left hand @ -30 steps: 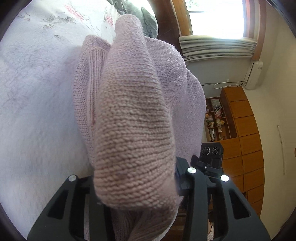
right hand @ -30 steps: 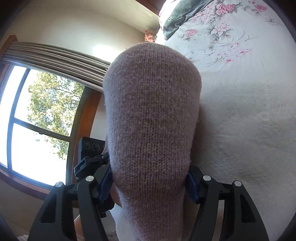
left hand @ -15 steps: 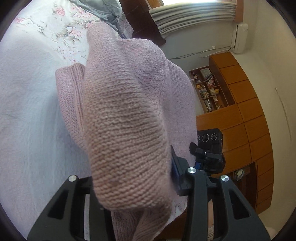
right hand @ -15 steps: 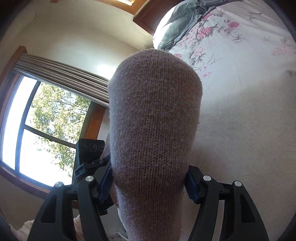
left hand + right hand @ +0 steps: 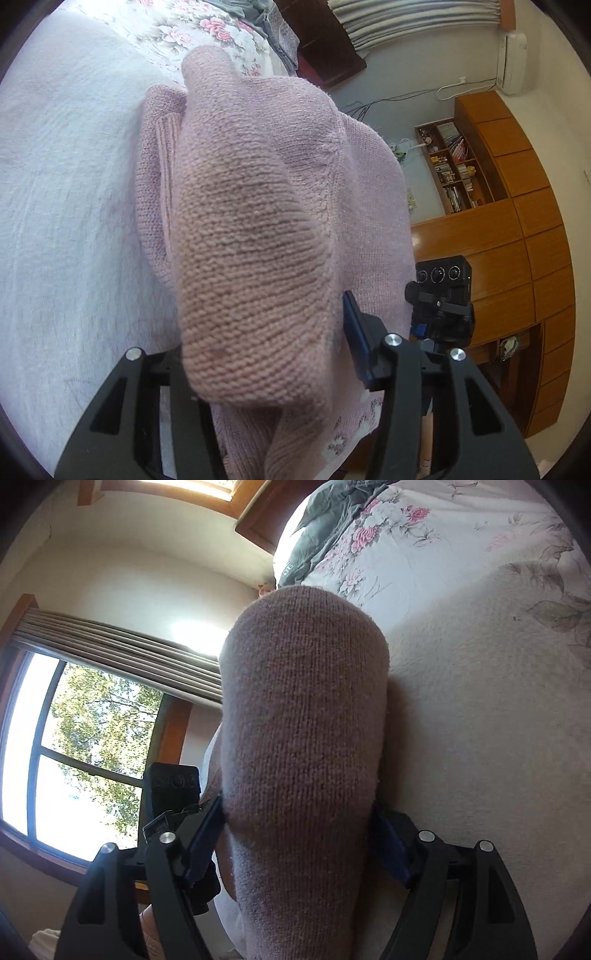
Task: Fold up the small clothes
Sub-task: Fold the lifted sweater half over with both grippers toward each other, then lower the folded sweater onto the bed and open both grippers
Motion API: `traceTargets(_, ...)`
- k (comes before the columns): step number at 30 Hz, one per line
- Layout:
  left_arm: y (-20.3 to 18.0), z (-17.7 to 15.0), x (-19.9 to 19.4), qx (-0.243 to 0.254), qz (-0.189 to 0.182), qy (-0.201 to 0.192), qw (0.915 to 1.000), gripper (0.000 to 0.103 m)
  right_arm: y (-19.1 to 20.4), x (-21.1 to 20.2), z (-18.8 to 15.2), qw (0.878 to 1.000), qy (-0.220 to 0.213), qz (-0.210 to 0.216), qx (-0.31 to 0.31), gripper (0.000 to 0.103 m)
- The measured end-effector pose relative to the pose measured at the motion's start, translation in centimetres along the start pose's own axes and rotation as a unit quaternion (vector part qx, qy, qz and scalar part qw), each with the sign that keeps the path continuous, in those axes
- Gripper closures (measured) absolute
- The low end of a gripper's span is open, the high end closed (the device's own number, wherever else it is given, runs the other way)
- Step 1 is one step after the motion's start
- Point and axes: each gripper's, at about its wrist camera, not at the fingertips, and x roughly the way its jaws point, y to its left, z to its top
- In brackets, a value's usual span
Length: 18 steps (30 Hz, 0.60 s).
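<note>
A pale pink knitted sweater fills the middle of the left wrist view, bunched and draped over my left gripper, which is shut on a thick fold of it above the white bed cover. In the right wrist view another rounded fold of the same sweater bulges up between the blue pads of my right gripper, shut on it. The other gripper's camera block shows beside the cloth in each view. Both sets of fingertips are mostly hidden by the knit.
The bed carries a floral quilt and a grey garment toward its head. A window with a rolled blind is on one side. Wooden cabinets with a bookshelf and a wall air conditioner stand on the other.
Both grippers have swung with the sweater held between them: the left view turned from the window toward the cabinets, and the right view shows more of the bed head. The grips are unchanged.
</note>
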Motion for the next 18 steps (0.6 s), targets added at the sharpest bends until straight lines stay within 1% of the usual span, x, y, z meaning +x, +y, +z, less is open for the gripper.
traceTargets(2, -1.2, -0.5, -1.1, 0.021, 0.024, -0.003, 0.9995, 0.049, 0.3, -1.4, -1.5, 1.000, 0.004, -0.003, -0.011, 0.026)
traceTargets(4, -1.8, -1.5, -2.4, 0.034, 0.039, -0.009, 0.9986, 0.046, 0.2, -1.9, -3.0, 1.000, 0.017, -0.006, -0.018, 0.026)
traceTargets(6, -2.1, -2.8, -3.4, 0.031, 0.045, -0.016, 0.9984, 0.043, 0.0, -2.7, -4.9, 0.999, 0.027, -0.010, -0.020, 0.027)
traceTargets(8, -2.4, -4.2, -4.0, 0.021, 0.051, -0.022, 0.9982, 0.042, -0.3, -3.5, -6.4, 1.000, 0.024, 0.000, -0.018, 0.028)
traceTargets(11, -2.6, -6.4, -4.4, 0.021, 0.079, -0.027, 0.9963, 0.042, -0.5, -4.3, -8.0, 1.000, 0.019, 0.012, -0.009, 0.029)
traceTargets(12, -2.8, -7.0, -4.5, 0.024, 0.092, -0.029, 0.9951, 0.042, -0.4, -4.4, -8.4, 1.000, 0.018, 0.011, -0.010, 0.031)
traceTargets(13, -2.7, -7.4, -4.5, 0.027, 0.104, -0.029, 0.9938, 0.042, -0.3, -4.4, -8.9, 1.000, 0.018, 0.005, -0.016, 0.037)
traceTargets(15, -2.5, -7.8, -4.1, 0.021, 0.124, -0.024, 0.9918, 0.043, 0.2, -4.2, -9.6, 0.999, 0.020, -0.023, -0.038, 0.053)
traceTargets(16, -2.2, -7.9, -4.0, 0.016, 0.132, -0.022, 0.9908, 0.043, 0.4, -4.0, -9.9, 0.998, 0.020, -0.039, -0.047, 0.054)
traceTargets(18, -1.6, -7.8, -3.9, 0.015, 0.136, -0.021, 0.9904, 0.044, 0.8, -3.8, -10.0, 0.996, 0.017, -0.066, -0.062, 0.064)
